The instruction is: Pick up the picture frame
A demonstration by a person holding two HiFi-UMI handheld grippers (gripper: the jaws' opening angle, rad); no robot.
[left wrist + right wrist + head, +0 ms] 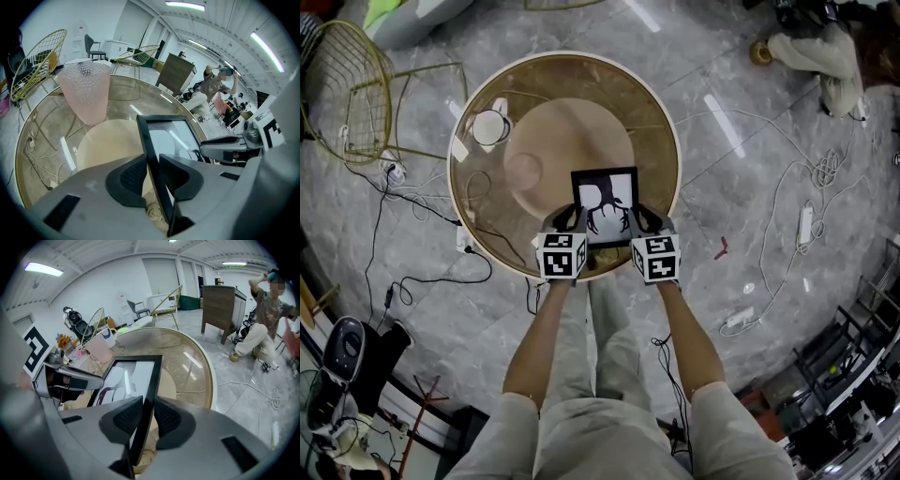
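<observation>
The left gripper [152, 177] had both jaws pressed against the black edge of the picture frame [171, 138], one on each side. Behind the frame, a pink textured cup [88, 91] stood on the round glass table [42, 140].

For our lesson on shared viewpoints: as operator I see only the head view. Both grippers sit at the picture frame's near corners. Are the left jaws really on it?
Observer: Yes; the left gripper pinches the picture frame by its left edge, a pad on each face.
Operator: And the right?
Observer: The right gripper clamps the right edge likewise.
Operator: That round rim beyond the frame?
Observer: A pink, bumpy cup, standing upright.
</observation>
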